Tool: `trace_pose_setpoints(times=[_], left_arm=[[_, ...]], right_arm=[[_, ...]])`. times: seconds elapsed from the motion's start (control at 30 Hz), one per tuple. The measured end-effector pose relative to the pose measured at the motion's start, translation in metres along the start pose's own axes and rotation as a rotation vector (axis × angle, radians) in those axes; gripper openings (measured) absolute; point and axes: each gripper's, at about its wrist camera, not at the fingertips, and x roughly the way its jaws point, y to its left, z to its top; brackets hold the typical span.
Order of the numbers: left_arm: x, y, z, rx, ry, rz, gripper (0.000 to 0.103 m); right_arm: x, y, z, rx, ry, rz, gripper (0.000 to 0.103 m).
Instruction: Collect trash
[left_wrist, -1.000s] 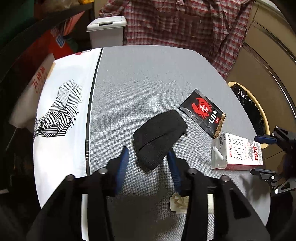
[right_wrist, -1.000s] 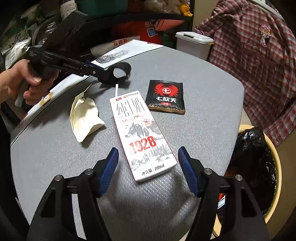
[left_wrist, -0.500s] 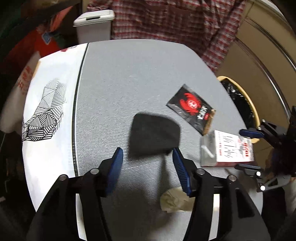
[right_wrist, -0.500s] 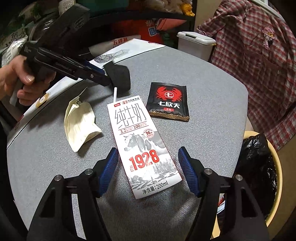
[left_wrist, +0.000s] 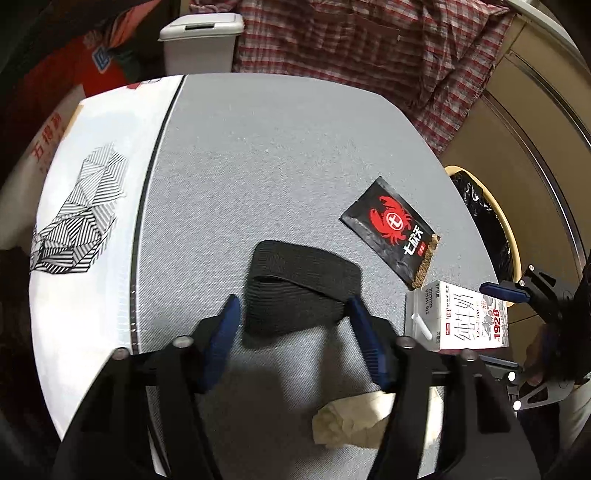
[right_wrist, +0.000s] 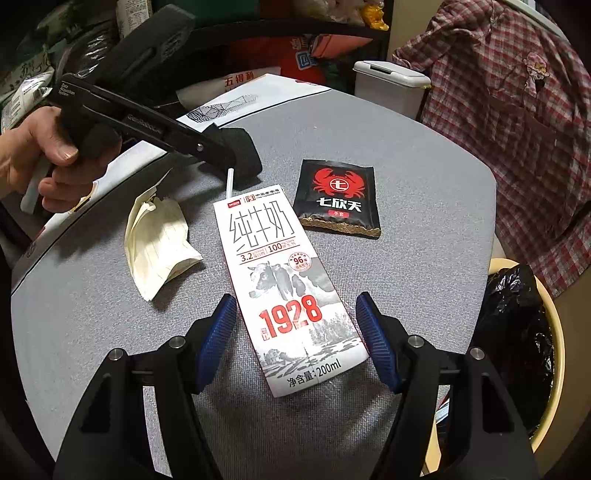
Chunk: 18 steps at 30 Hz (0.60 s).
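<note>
On the grey table (left_wrist: 277, 147), my left gripper (left_wrist: 291, 306) has a black knitted band (left_wrist: 299, 284) between its blue fingertips. Its jaws are closing, and the pads touch both ends of the band. From the right wrist view the band (right_wrist: 240, 151) hangs at the left gripper (right_wrist: 229, 155), just above the table. My right gripper (right_wrist: 295, 306) stands open astride a white milk carton (right_wrist: 284, 273) that lies flat, with its pads clear of the sides. A black snack packet with a red crab (right_wrist: 338, 195) lies beyond the carton. A crumpled cream paper (right_wrist: 155, 240) lies to its left.
A yellow bin lined with a black bag (right_wrist: 554, 332) stands off the table's right edge. A white lidded bin (right_wrist: 391, 85) and a hanging checked shirt (right_wrist: 517, 110) are behind the table. A white printed sheet (left_wrist: 92, 221) covers the table's left part. A hand (right_wrist: 37, 155) holds the left gripper.
The left jaws widened and have narrowed again. The black band, held end-on a second ago, now sits crosswise between the fingertips. The right gripper has stayed over the carton.
</note>
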Motion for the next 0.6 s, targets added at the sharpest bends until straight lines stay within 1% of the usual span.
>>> trace_pose_setpoints(times=[0.17,0.3,0.33,0.37,0.4,0.6], left_arm=[[-0.005,-0.009,0.003,0.048,-0.033,-0.001,0.044],[-0.009,-0.009,0.005,0.035,-0.045,-0.016,0.044],[-0.010,-0.009,0.006,0.033,-0.047,-0.021,0.045],[-0.011,-0.010,0.006,0.031,-0.047,-0.024,0.048],[-0.011,-0.010,0.007,0.026,-0.050,-0.025,0.054],[-0.009,-0.011,0.009,0.012,-0.055,-0.027,0.054]], right_arm=[[-0.002,-0.004,-0.001,0.004,-0.005,0.005,0.062],[-0.003,-0.003,-0.001,-0.004,-0.002,0.007,0.060],[-0.004,-0.002,-0.001,-0.004,-0.002,0.006,0.060],[-0.004,-0.002,-0.001,-0.004,-0.001,0.007,0.060],[-0.004,-0.002,-0.001,-0.003,-0.003,0.008,0.060],[-0.005,0.000,-0.002,0.005,-0.008,-0.002,0.060]])
